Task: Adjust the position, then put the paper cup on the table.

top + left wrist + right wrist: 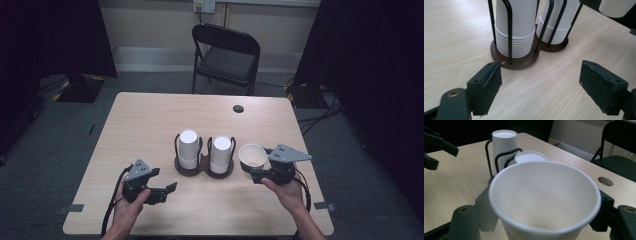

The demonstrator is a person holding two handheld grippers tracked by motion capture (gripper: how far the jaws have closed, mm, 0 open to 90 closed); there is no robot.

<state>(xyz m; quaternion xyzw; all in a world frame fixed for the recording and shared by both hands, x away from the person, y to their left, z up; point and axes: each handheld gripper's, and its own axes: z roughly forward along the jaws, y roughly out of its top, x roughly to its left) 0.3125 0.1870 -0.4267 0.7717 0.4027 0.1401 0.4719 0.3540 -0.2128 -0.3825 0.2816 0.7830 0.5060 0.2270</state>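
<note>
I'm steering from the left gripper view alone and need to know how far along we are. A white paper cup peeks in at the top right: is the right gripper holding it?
Observer: Yes. The right gripper grips the white paper cup, mouth up, right of the dark brown wire cup rack.
Operator: Anything inside it?
Observer: No, the right gripper view looks into it and it is empty.
Operator: What's past the rack?
Observer: A black folding chair stands beyond the light wooden table.
</note>
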